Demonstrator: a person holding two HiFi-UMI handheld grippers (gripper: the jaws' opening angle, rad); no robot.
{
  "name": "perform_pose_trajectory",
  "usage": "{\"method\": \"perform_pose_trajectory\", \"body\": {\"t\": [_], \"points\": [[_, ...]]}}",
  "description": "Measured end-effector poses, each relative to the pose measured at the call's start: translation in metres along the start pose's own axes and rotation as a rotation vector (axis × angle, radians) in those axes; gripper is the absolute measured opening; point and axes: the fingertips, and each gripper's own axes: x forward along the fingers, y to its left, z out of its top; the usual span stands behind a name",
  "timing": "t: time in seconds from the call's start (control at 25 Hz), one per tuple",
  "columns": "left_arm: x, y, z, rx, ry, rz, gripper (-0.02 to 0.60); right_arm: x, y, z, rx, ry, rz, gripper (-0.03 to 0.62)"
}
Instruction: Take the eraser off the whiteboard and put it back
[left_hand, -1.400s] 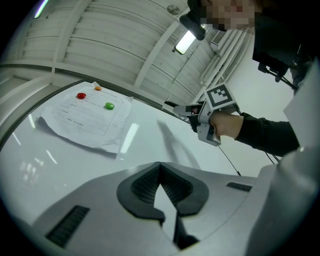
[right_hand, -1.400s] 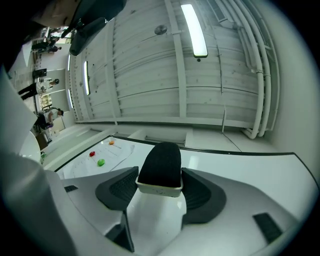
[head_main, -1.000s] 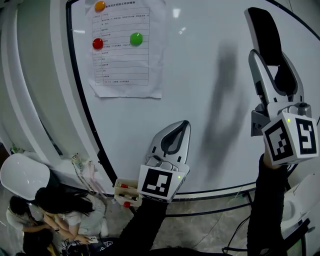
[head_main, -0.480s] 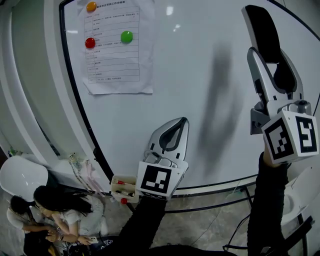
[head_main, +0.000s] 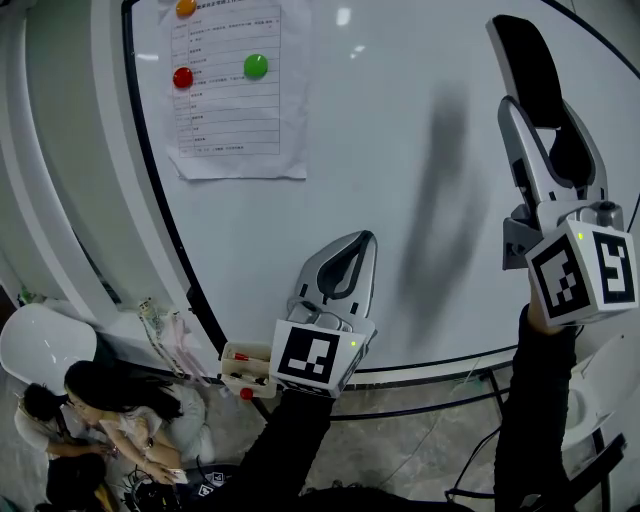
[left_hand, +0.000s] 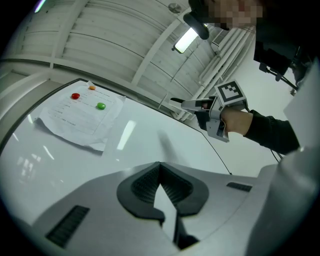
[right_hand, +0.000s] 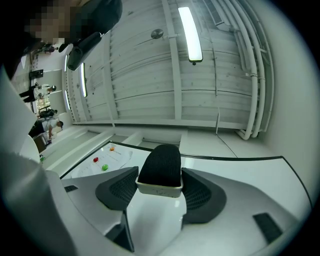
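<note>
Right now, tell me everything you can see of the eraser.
The eraser is an oblong block: a black, felt-like pad with a rounded end set in a white plastic base. The fingers of the right gripper clamp its two long sides. It points up along the whiteboard; its shadow lies apart, so it looks lifted off.

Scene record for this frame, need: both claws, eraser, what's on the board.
right claw: shut on the eraser
eraser: black pad on a white base, between the right claw's pads; looks clear of the whiteboard
left claw: shut, nothing in it, aimed over the board
whiteboard: no writing visible; one paper at its upper left
paper: printed sheet, carries three magnets
magnets: red, green, orange
</note>
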Motion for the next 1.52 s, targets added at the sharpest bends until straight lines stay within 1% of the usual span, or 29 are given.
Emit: {"method": "perform_pose_trajectory", "body": {"t": [0.12,0.52,0.88,1.08,1.28,1.52], "points": [[-0.002,0.002,-0.001,-0.006,0.003,0.018,0.006,0.0,0.0,-0.002,0.007,0.002,0.006,0.279],[-0.008,0.003,-0.003,0.017,0.022,0.045,0.006,-0.001,0.002,-0.008,0.034,0.001,0.032,0.279],[-0.019,0.007,-0.006,0.029,0.048,0.093,0.005,-0.003,0.011,-0.015,0.068,0.001,0.07,0.279],[-0.029,0.011,-0.009,0.045,0.065,0.124,0.006,-0.005,0.022,-0.025,0.078,0.004,0.111,0.279],[-0.041,0.027,-0.011,0.057,0.084,0.189,0.005,-0.004,0.036,-0.041,0.125,0.021,0.152,0.279],[-0.058,0.041,-0.008,0.084,0.103,0.256,0.006,-0.002,0.057,-0.049,0.153,-0.001,0.201,0.279]]}}
